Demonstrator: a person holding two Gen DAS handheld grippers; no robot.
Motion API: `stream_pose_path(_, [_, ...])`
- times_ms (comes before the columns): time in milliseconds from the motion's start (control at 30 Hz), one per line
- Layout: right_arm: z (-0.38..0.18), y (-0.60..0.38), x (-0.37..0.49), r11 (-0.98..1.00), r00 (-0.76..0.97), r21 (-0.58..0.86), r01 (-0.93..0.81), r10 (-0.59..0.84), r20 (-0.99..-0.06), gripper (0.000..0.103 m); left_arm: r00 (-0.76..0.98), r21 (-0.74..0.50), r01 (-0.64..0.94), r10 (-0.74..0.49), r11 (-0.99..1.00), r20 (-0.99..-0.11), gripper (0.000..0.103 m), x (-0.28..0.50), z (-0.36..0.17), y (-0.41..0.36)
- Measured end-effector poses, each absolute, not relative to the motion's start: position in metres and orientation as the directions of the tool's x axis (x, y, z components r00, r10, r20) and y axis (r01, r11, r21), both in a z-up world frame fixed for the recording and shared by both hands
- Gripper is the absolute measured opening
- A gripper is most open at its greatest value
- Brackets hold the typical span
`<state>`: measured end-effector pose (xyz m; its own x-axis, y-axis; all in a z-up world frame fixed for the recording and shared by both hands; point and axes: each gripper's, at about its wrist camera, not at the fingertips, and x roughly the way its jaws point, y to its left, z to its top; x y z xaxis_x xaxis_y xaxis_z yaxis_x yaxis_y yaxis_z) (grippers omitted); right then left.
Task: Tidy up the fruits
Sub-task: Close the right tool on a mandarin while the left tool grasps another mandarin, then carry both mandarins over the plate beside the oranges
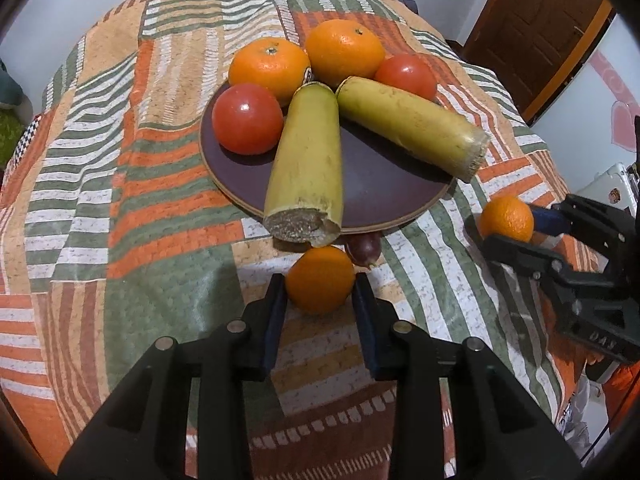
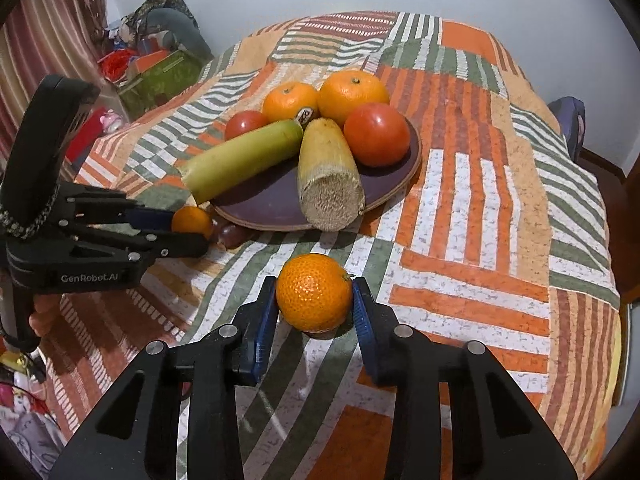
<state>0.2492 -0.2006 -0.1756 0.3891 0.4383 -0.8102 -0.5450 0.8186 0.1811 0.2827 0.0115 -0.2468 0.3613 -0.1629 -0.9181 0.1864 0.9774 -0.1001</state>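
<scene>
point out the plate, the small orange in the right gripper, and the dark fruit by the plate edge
plate (image 1: 384, 196): left wrist view, bare dark surface near the front rim
small orange (image 2: 314, 292): right wrist view, middle of its skin, between the blue pads
dark fruit (image 1: 364, 249): left wrist view, its visible top, beside the plate's rim

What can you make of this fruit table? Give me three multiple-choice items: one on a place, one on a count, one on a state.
1. The small dark purple fruit lies:
A) on the patterned cloth by the round dark brown plate's rim
B) in the middle of that plate
C) in a gripper

2. Red round tomatoes on the plate:
A) one
B) two
C) three

3. The right gripper is:
A) open and empty
B) out of view
C) shut on a small round orange

Key: A, it shows on the cloth just off the rim; B, one sits at each side of the plate; C, both blue pads press the orange.
</scene>
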Motion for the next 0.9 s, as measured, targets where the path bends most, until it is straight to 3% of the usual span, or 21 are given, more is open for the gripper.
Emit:
stream_pose_path(433, [-0.151, -0.195, 0.251, 0.808, 0.429, 0.163, -0.566, 0.457, -0.779, 0.033, 0.464, -0.091, 0.19, -0.171, 0.978, -0.87, 0.033, 0.268, -0.2, 0.02])
stream_pose_path(900, [-0.139, -0.181, 0.272, 0.797, 0.457, 0.156, -0.583, 0.481, -0.748, 0.033, 0.502, -0.122, 0.178, -0.196, 0.977, -0.842, 0.033, 0.291, -0.192, 0.022])
